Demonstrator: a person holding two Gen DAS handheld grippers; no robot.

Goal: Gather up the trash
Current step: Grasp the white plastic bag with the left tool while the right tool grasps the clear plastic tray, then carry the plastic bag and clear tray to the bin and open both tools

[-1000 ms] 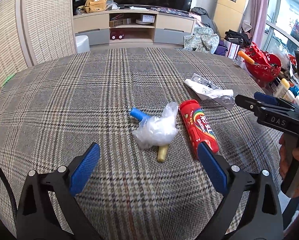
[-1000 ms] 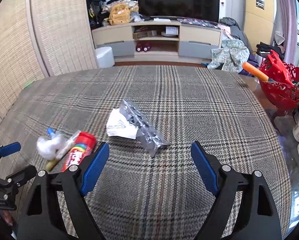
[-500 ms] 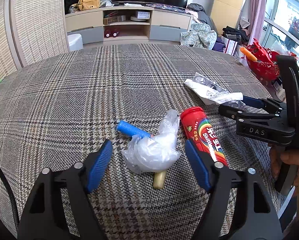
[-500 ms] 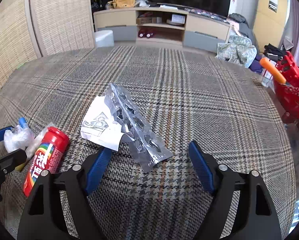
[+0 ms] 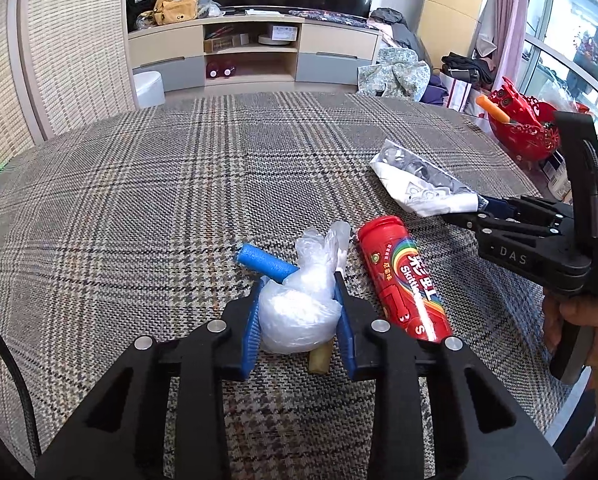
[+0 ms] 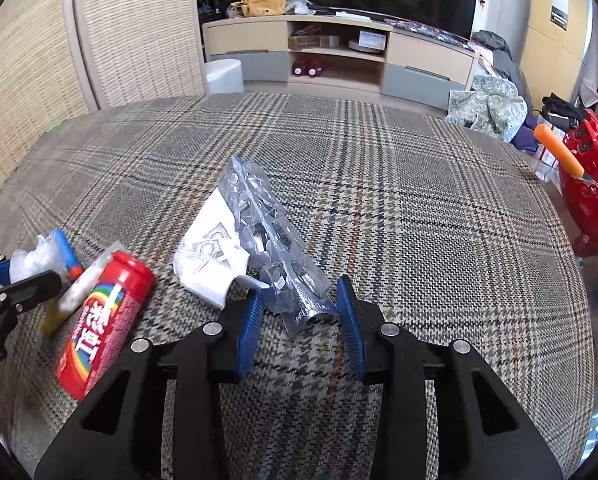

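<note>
On the plaid tabletop (image 5: 179, 184) my left gripper (image 5: 299, 312) is shut on a crumpled clear plastic bag (image 5: 299, 312). A blue foam tube (image 5: 265, 264) and a yellowish stick (image 5: 319, 360) lie under the bag. A red Skittles tube (image 5: 403, 276) lies just right of it. My right gripper (image 6: 303, 312) has its blue pads on both sides of the near end of a clear blister pack (image 6: 271, 240), narrowed around it. A white paper wrapper (image 6: 211, 256) lies against the pack's left side. The right gripper also shows in the left wrist view (image 5: 475, 208).
A red basket (image 6: 591, 196) with an orange-handled tool stands off the table's right edge. A TV cabinet (image 6: 339, 56) and a white stool (image 6: 223, 76) stand beyond the far edge. A woven screen (image 6: 31, 60) is on the left.
Both grippers moved forward and down onto the trash and narrowed. The left one closed on the plastic bag; the right one closed in around the end of the blister pack.
</note>
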